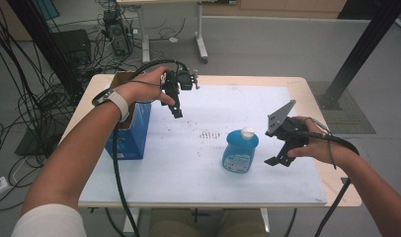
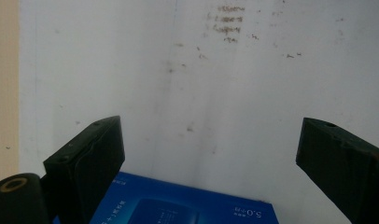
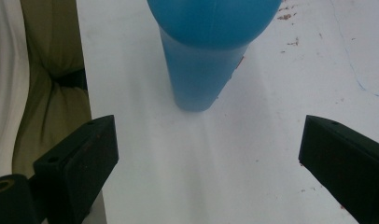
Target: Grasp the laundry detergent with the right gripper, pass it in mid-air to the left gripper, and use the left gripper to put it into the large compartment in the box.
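Right claw [image 1: 276, 157]: jaws spread wide and holding nothing, low in the right of the high view, just beside the bottle and not touching it.
Left claw [image 1: 177, 109]: jaws also spread and holding nothing, hanging above the box in the upper left of the high view, tips pointing down at the sheet.
Bottle [image 1: 239, 150]: blue, white cap, upright near the middle of the desk; in the right claw's own view its body [image 3: 211, 51] stands top centre, ahead of the gap between the jaws.
Box [image 1: 131, 133]: blue carton at the left of the desk, top flaps open; its printed face [image 2: 178, 205] peeks in at the bottom of the left claw's view.
Desk [image 1: 307, 89]: pale wood under a white sheet flecked with dark marks.
Step, by my read: right claw lining up to take the bottle, likely bound for the box.
Risk one: bottle is rounded and top-wide, so a grip near the shoulder could let it slide out.
Risk two: one jaw arriving first would shove it and tip it over.
Risk three: left claw over the box could get in the way.
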`<state>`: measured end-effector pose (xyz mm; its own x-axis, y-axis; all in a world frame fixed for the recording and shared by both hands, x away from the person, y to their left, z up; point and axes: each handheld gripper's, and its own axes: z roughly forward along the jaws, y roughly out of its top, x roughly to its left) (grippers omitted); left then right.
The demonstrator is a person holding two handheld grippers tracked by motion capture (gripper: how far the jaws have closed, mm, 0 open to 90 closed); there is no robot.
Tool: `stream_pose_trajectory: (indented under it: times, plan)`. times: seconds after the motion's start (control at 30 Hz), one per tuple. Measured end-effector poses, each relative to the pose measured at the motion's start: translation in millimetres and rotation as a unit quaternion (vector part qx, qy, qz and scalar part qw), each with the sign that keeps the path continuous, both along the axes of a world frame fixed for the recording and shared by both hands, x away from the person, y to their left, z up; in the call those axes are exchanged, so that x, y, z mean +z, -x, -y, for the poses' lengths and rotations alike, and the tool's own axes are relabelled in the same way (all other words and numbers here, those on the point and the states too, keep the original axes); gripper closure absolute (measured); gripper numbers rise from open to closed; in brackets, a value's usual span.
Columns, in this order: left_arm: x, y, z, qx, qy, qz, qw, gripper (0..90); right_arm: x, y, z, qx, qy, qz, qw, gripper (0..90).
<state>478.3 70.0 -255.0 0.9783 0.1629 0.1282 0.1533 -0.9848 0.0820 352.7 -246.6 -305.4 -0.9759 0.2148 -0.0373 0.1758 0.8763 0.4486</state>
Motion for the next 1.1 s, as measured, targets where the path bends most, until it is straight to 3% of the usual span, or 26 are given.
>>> stream_pose_trajectory:
  times: [0.33,0.57,1.1]
  plan:
    - [-1.0,0.4,-0.7,0.001,0.000,0.000,1.0000,8.3,-8.7,1.4,0.3,-0.003,-0.015,0.000,0.9999,4.5]
    - [-1.4,0.8,-0.9,0.002,0.000,0.001,1.0000,8.4,-13.7,2.5,4.2,-0.008,-0.048,0.006,0.9988,4.5]
    - [-1.7,1.0,-0.8,0.004,0.000,0.001,1.0000,8.4,-24.6,6.8,11.2,-0.018,-0.097,0.016,0.9950,3.7]
